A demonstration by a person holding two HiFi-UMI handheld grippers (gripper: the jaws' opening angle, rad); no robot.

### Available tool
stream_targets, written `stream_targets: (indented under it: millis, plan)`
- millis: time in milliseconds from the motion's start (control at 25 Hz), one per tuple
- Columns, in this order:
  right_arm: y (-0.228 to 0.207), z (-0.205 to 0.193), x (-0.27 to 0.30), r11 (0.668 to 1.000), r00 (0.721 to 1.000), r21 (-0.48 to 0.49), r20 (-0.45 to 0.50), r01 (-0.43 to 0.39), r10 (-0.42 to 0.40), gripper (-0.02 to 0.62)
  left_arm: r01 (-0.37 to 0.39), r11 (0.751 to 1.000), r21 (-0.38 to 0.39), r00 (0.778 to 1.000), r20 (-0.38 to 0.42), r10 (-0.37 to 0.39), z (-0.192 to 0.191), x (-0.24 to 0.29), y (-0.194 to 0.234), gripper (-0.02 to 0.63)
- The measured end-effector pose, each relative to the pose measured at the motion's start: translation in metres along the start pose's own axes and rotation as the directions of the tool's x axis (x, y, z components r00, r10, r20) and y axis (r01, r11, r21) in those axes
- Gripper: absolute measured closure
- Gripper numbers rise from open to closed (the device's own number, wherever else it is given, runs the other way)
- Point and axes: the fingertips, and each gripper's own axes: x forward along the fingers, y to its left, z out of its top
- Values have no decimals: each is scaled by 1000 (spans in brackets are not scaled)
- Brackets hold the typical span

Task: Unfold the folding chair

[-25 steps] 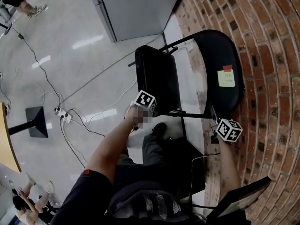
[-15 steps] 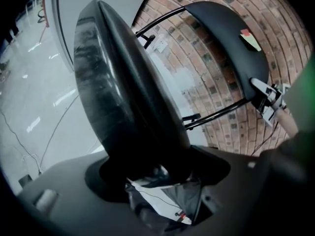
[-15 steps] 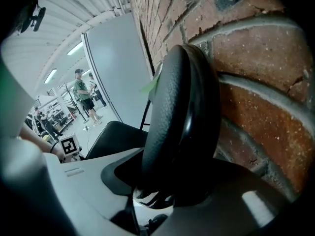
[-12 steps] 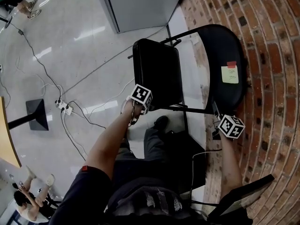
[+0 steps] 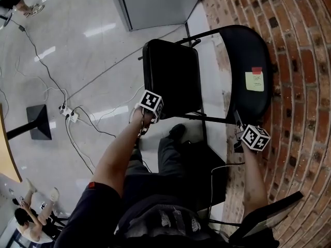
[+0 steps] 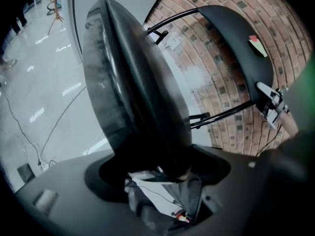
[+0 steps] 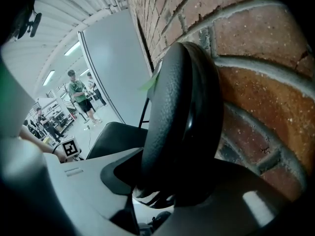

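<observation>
Black folding chair [image 5: 181, 97], partly opened, at the edge of the pale floor [image 5: 83, 50] where it meets the brick wall [image 5: 305, 61]. Padded seat [image 5: 168, 66] swung out from the backrest [image 5: 240, 50], with thin frame tubes running between the two. Left tool [image 6: 167, 173] clamped on the near edge of the seat, the padded rim filling the gap between its jaws. Right tool [image 7: 170, 193] closed on the near end of the backrest rim, just beside the bricks. Yellow sticky note [image 5: 254, 81] with a red tab stuck on the backrest. White cables and a power strip [image 5: 68, 112] on the floor, well left of the chair. Grey cabinet [image 5: 155, 4] beyond the seat's far edge.
</observation>
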Motion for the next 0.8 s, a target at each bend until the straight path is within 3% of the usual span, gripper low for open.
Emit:
stream_targets:
  millis: [800]
  plan:
    - [7,-7,6,999,999,33,-21,-29,30,426,8,999,-42,1000,3,-8,-19,8,39,175]
